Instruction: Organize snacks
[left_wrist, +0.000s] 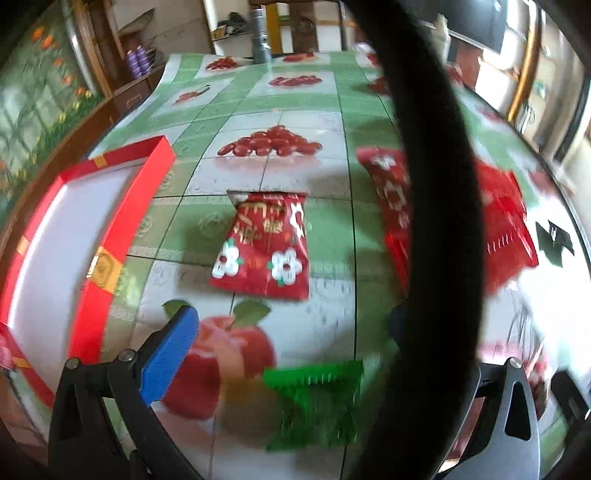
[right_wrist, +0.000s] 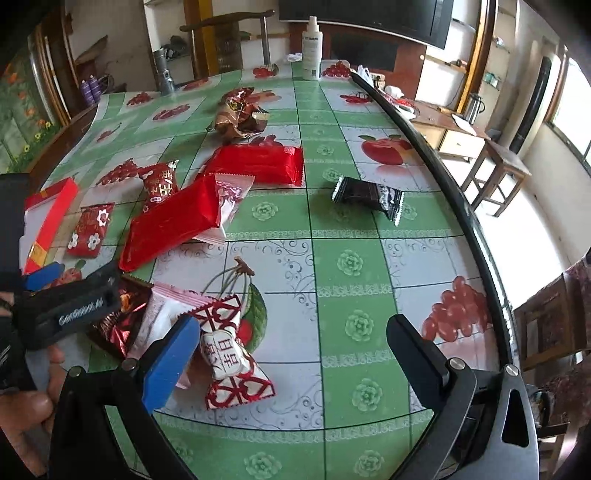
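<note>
Red box with bare white floor showing, snack packets scattered on tablecloth, right gripper wide apart and empty, left gripper unclear

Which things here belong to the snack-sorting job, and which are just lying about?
Belong to the job:
- red box
- flower-print red packet
- long red packs
- black packet
- red-and-white candy
- brown foil wrapper
- green packet

Just lying about:
- white spray bottle
- metal flashlight
- kettle
- wooden stool
</note>
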